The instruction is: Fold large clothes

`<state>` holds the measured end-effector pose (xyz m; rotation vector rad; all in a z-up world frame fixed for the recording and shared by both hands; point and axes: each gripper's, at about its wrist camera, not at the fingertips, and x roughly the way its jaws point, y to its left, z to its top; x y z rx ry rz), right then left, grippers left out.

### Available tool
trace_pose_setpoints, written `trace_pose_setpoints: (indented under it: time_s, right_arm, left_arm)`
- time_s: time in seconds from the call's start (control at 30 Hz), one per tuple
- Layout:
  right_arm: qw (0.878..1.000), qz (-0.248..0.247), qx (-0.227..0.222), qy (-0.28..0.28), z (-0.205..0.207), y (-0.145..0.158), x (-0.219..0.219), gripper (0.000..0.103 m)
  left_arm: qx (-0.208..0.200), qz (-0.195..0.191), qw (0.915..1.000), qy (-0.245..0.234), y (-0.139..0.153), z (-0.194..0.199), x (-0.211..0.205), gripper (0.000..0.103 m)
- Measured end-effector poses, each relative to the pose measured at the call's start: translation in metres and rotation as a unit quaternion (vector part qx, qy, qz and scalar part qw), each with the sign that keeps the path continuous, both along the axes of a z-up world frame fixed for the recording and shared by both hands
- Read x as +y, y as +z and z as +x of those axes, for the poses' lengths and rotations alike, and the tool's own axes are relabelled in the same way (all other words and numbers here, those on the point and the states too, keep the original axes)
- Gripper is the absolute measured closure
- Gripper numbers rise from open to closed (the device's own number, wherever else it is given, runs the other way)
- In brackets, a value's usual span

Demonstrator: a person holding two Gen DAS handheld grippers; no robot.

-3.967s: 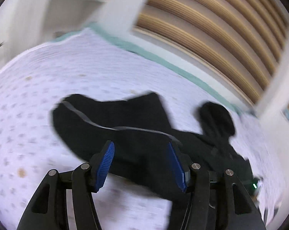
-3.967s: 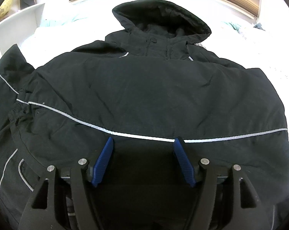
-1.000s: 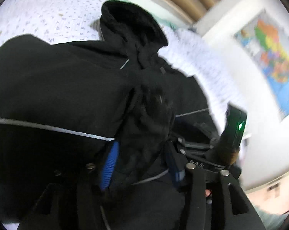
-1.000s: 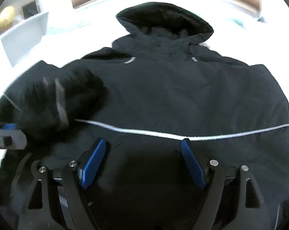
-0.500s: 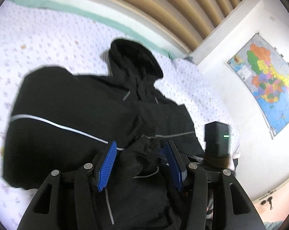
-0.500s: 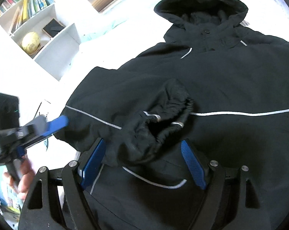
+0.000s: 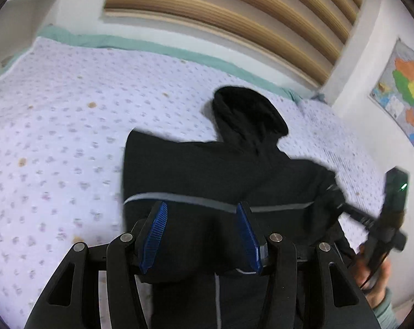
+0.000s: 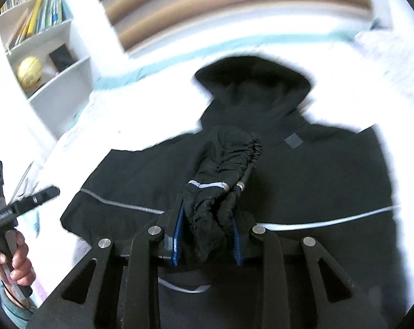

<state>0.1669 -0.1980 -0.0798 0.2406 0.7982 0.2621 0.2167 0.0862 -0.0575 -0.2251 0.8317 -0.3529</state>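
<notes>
Between right gripper (image 8: 207, 235) closing pads | jacket (image 8: 316, 186) cuff (image 8: 220, 186) bunched, pinched

One black hooded jacket (image 7: 207, 170) lies on one dotted bedspread (image 7: 56, 126), with two grippers, the left gripper (image 7: 201, 235) and the right gripper (image 8: 207, 235), one wall map (image 7: 407, 93) at right and one yellow ball (image 8: 30, 72) upper left.

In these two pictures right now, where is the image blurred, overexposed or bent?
Left wrist view: the jacket outline and slatted headboard are smeared by motion, edges curved by the fisheye. Right wrist view: the bedspread is blown out to white, the headboard streaked, while the sleeve cuff stays fairly sharp.
</notes>
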Motion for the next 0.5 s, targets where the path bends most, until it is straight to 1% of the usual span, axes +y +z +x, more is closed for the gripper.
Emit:
trace_pose_setpoints:
  time_s: [0.07, 0.13, 0.2, 0.23, 0.3, 0.33, 0.37, 0.4, 0.43, 0.5]
  right_arm:
    - [0.999, -0.037, -0.021, -0.026, -0.002, 0.011, -0.025, 0.071]
    - [0.995, -0.072, -0.031, -0.055, -0.002, 0.011, -0.050, 0.071]
    - [0.991, -0.100, -0.015, -0.090, 0.005, -0.002, -0.076, 0.071]
    - [0.990, -0.104, -0.005, -0.100, 0.008, -0.008, -0.086, 0.071]
    - [0.989, -0.098, 0.032, -0.109, 0.014, -0.035, -0.104, 0.071]
    - [0.986, -0.101, 0.058, -0.118, 0.019, -0.057, -0.111, 0.071]
    - [0.984, -0.105, 0.076, -0.123, 0.021, -0.076, -0.115, 0.071]
    - [0.983, -0.103, 0.084, -0.123, 0.021, -0.088, -0.117, 0.072]
    - [0.984, -0.094, 0.083, -0.124, 0.020, -0.104, -0.120, 0.072]
    - [0.985, -0.088, 0.075, -0.128, 0.021, -0.107, -0.121, 0.071]
  left_arm:
    - [0.017, 0.003, 0.9995, -0.025, -0.012, 0.011, -0.021, 0.049]
    - [0.036, 0.003, 0.9983, -0.046, -0.029, 0.020, -0.041, 0.049]
    - [0.066, 0.008, 0.9960, -0.060, -0.053, 0.030, -0.060, 0.049]
    - [0.083, 0.007, 0.9945, -0.064, -0.066, 0.035, -0.067, 0.049]
    - [0.129, -0.001, 0.9888, -0.075, -0.098, 0.046, -0.078, 0.049]
    - [0.135, -0.005, 0.9882, -0.073, -0.107, 0.047, -0.078, 0.049]
    - [0.130, -0.014, 0.9892, -0.067, -0.112, 0.046, -0.077, 0.049]
    - [0.124, -0.025, 0.9899, -0.065, -0.114, 0.044, -0.075, 0.049]
    - [0.120, -0.034, 0.9901, -0.065, -0.115, 0.043, -0.072, 0.049]
    - [0.118, -0.041, 0.9898, -0.069, -0.114, 0.040, -0.069, 0.049]
